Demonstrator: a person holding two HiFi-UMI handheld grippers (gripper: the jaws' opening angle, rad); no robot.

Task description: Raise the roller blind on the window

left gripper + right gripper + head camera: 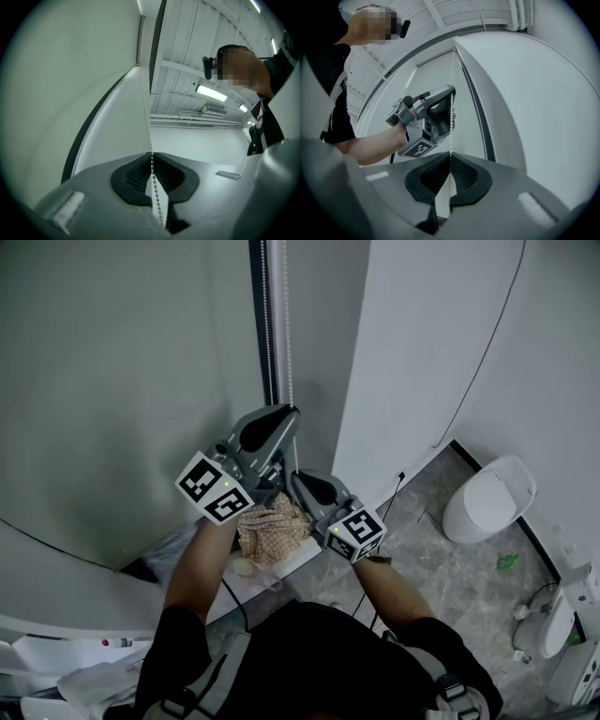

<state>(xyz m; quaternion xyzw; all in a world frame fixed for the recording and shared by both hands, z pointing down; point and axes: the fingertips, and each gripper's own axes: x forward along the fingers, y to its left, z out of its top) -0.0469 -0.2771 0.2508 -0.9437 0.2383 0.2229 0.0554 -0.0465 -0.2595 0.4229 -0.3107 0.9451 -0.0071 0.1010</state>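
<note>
The pale roller blind [122, 381] fills the window at the left, beside a dark frame strip [267, 324]. A white bead chain [288, 334] hangs just right of that strip. My left gripper [289, 413] is the higher one and is shut on the bead chain [152, 161], which runs straight up from its closed jaws [152, 155]. My right gripper [298, 476] sits just below it, also shut on the bead chain [451, 140]. In the right gripper view the left gripper [452, 91] shows higher up the same strand, above the right gripper [450, 156].
A checked cloth [274, 526] lies on a low ledge under the grippers. A white rounded bin [487, 498] stands on the grey floor at the right, near a white wall panel with a thin cable [487, 352]. More white fixtures [562, 624] stand at the far right.
</note>
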